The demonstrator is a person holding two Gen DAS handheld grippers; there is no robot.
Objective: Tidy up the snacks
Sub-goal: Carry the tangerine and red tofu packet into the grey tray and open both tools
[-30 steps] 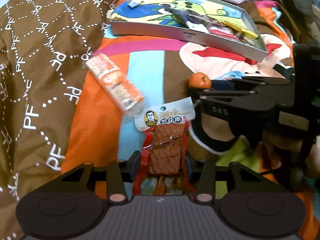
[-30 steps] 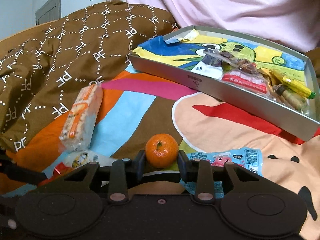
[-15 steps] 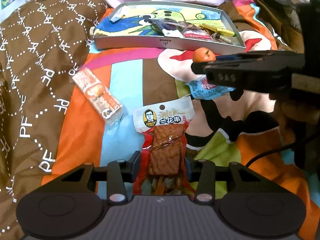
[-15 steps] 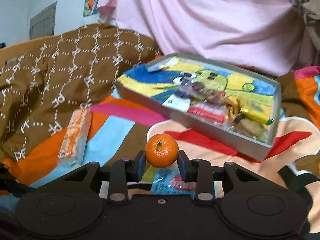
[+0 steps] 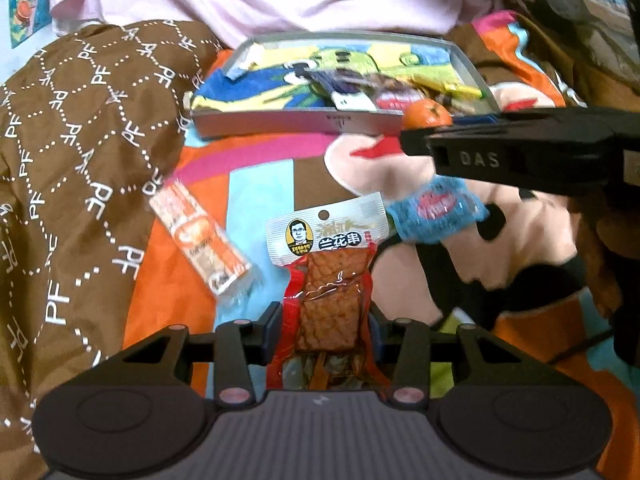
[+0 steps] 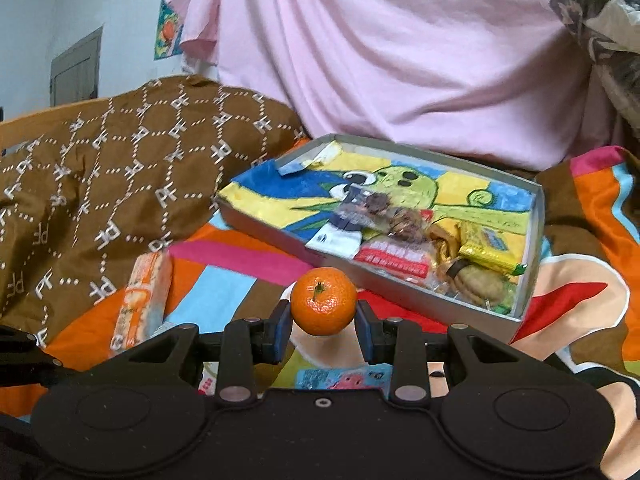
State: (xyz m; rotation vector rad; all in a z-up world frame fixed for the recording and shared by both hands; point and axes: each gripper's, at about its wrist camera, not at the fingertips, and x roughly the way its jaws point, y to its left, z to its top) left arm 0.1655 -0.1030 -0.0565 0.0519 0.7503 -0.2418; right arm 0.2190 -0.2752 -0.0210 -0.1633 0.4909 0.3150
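Note:
My left gripper [image 5: 325,320] is shut on a clear-and-red tofu snack packet [image 5: 330,264], held above the bedspread. My right gripper [image 6: 323,326] is shut on a small orange [image 6: 323,301], lifted in front of the grey snack tray [image 6: 400,292]. From the left wrist view the right gripper [image 5: 412,136] and orange [image 5: 427,114] hang near the tray's [image 5: 296,122] right front corner. The tray holds several wrapped snacks [image 6: 396,256] at its right end. An orange-and-white cracker pack [image 5: 198,236] [image 6: 142,304] and a blue packet [image 5: 438,210] [image 6: 344,378] lie on the bedspread.
A colourful cartoon bedspread [image 5: 260,184] covers the surface. A brown patterned quilt [image 5: 76,152] is bunched at the left. A pink cloth [image 6: 380,52] hangs behind the tray. A dark cable [image 5: 580,346] runs at the right.
Both grippers have lifted with their loads. The right gripper carried the orange up and toward the tray. The left gripper raised the tofu packet and tilted its view up.

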